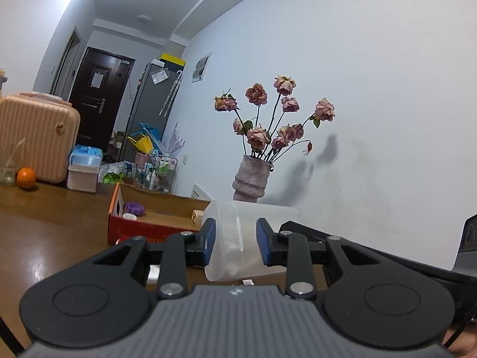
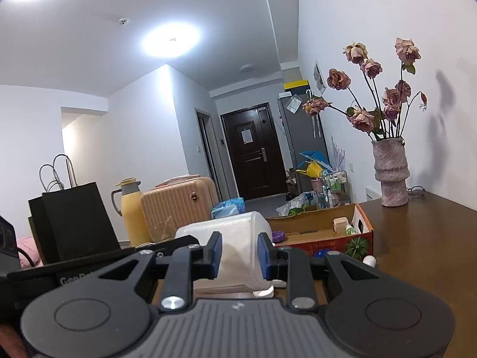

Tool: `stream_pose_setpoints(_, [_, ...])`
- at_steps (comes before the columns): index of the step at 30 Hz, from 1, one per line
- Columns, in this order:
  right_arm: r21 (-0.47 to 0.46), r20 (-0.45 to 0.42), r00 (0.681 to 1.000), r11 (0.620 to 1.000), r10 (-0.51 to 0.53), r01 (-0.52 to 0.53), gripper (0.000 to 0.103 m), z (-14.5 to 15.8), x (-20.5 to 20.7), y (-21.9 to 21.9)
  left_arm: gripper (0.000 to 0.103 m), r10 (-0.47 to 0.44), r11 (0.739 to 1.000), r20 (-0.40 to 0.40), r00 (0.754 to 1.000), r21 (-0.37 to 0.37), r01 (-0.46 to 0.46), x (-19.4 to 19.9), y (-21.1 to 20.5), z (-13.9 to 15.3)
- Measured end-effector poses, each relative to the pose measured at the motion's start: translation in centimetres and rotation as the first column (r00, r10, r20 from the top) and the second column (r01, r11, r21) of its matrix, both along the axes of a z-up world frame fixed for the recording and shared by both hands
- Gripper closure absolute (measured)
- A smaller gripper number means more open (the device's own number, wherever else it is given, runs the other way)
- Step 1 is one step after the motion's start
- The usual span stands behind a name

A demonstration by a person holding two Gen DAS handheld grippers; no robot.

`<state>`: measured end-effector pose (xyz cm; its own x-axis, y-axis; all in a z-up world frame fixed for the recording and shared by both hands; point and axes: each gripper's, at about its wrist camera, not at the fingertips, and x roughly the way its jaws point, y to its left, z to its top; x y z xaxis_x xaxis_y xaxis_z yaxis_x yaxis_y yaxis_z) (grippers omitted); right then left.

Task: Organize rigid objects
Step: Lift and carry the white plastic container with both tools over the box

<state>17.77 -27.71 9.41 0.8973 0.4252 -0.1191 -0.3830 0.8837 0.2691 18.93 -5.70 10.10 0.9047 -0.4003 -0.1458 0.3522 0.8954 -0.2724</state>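
Two grippers, left [image 1: 235,243] and right [image 2: 240,253], clamp one tub [image 1: 238,238] from opposite ends; box [image 1: 161,217] beyond, mid-tabletop.

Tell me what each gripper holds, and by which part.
Both grip one translucent white plastic container: the left gripper and the right gripper each clamp a part of its wall; which part is unclear.

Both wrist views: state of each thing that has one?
Left tongs: shut on the white plastic container.
Right tongs: shut on the same container, off the table.
Cardboard box: open, small items inside.
Vase: upright, holding dried roses.
Door: closed.
Suitcase: closed, upright.
Ceiling light: on.
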Motion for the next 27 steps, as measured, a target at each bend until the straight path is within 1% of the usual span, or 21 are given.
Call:
stream_pose_setpoints(2, [0.01,-0.003,1.0,1.0,0.004,-0.004,0.078,0.4,1.7,-0.3,0.073,0.005,1.0,0.012,1.0,0.018,-0.005,1.6,-0.2,0.6])
stream_pose_setpoints(6, [0.008,0.007,1.0,1.0,0.002,-0.002,0.078,1.5,5.6,-0.4,0.073,0.0,1.0,0.011,1.0,0.024,0.0,5.9,-0.4,1.7])
stream_pose_setpoints(10, [0.021,0.003,1.0,1.0,0.011,-0.011,0.078,2.7,11.3,-0.7,0.073,0.001,0.999,0.017,1.0,0.036,-0.002,11.5,-0.5,2.9])
stream_pose_setpoints(15, [0.021,-0.023,1.0,1.0,0.022,-0.021,0.078,3.8,19.0,-1.0,0.073,0.0,0.999,-0.006,1.0,0.038,0.0,19.2,-0.7,3.8])
stream_pose_setpoints(18, [0.012,-0.043,0.999,1.0,0.019,-0.018,0.078,4.0,23.2,-0.9,0.074,-0.002,0.999,-0.032,0.999,0.039,0.003,23.7,-0.7,3.8])
stream_pose_setpoints(22, [0.013,-0.081,0.996,1.0,0.021,-0.02,0.078,3.6,28.7,-1.0,0.074,0.002,0.998,-0.058,0.998,0.066,0.002,28.8,-0.9,3.3])
stream_pose_setpoints(25, [0.042,-0.139,0.99,0.999,0.033,-0.028,0.078,2.9,32.9,-1.4,0.074,0.006,0.997,-0.101,0.995,0.08,0.002,32.7,-1.2,2.5])
stream_pose_setpoints(27, [0.051,-0.187,0.982,0.998,0.04,-0.031,0.078,2.1,35.4,-1.6,0.074,0.011,0.994,-0.133,0.991,0.105,0.003,35.2,-1.4,1.6])
